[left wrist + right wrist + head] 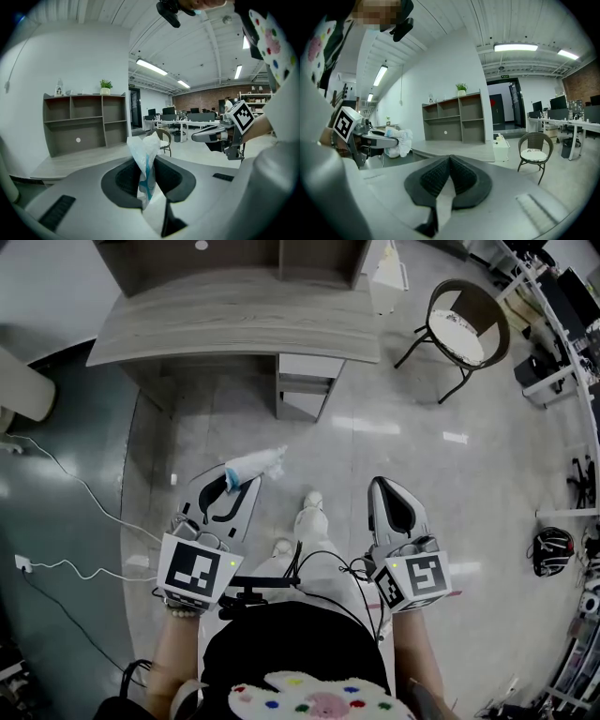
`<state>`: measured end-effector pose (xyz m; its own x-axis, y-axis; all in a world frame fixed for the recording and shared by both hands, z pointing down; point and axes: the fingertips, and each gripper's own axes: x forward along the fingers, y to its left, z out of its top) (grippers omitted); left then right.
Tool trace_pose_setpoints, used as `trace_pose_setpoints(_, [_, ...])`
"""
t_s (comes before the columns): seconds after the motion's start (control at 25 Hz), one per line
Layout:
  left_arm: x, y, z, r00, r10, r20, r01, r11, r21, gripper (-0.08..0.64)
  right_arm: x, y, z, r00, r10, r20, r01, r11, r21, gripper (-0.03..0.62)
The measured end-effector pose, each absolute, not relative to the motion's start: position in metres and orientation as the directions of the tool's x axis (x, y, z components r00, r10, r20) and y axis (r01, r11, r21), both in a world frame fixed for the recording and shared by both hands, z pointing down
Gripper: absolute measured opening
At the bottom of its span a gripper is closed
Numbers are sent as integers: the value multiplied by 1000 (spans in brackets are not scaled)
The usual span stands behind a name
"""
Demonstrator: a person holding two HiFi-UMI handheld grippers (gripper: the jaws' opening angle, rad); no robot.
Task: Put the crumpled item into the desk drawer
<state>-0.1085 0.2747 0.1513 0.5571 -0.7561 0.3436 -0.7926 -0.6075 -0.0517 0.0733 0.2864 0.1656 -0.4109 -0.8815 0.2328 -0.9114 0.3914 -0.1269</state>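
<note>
At lower left of frame, hold crumpled wrapper (pixel 255 465) pinched firmly in left gripper (pixel 232 486); carry toward drawer unit (pixel 306 381) under desk (pixel 234 324), upper centre. Open drawer first with right gripper (pixel 382 488), pressed together, empty.

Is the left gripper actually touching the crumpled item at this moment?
Touching. The left gripper pinches the crumpled item: its own view shows both pads pressed against the item's sides, with no gap, and the item sticking up from between them.
</note>
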Motion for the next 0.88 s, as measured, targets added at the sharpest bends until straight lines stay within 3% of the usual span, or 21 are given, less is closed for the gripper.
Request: trace_pose_setpoints(0.88, [-74, 135, 148, 467, -813, 348, -853, -518, -65, 64, 107, 127, 168, -514, -824, 241, -858, 495, -137, 9])
